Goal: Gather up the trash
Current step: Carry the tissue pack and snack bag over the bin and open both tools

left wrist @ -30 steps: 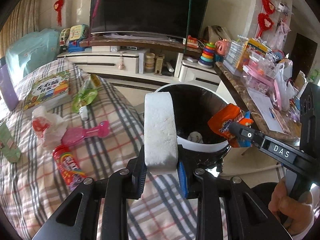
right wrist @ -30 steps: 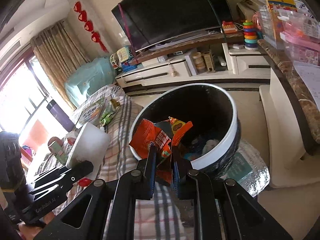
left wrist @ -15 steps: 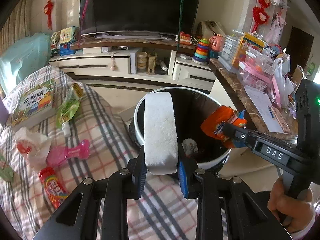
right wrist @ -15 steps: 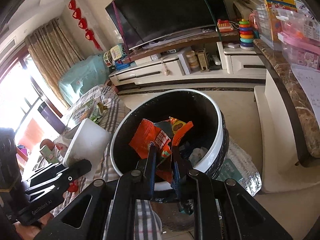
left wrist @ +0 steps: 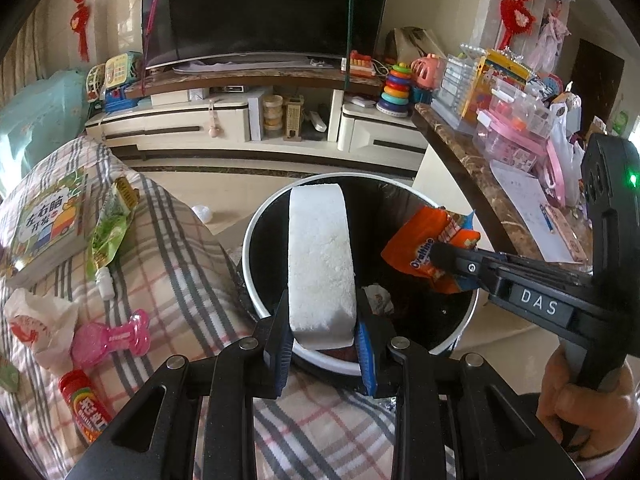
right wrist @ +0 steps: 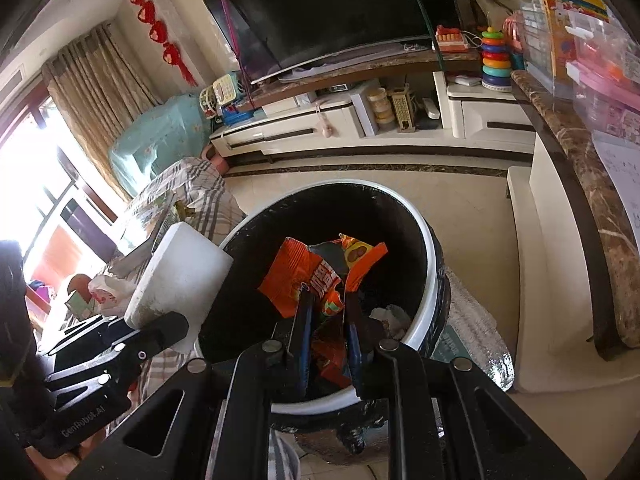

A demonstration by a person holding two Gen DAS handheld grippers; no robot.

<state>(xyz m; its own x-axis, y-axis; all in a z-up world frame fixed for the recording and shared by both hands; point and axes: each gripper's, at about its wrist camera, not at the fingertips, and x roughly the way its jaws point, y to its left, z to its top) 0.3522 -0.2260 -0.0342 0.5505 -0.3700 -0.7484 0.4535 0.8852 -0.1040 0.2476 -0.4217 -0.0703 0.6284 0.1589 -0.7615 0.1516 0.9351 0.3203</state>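
A white foam block is clamped upright in my left gripper, which is shut on it above the near rim of a round white bin lined with a black bag. From the right wrist view the foam block hangs at the bin's left edge. My right gripper is shut on a crumpled orange snack wrapper over the bin's mouth; in the left wrist view the orange wrapper sits over the bin's right side. Crumpled paper lies inside.
On the plaid-covered table lie a book, a green wrapper, a crumpled white bag, a pink toy and a red candy tube. A cluttered marble counter runs on the right; a TV cabinet stands behind.
Both grippers have shifted toward the bin with their loads. The foam block and the orange wrapper now hang over the bin's mouth, and the table items have slid left in view.
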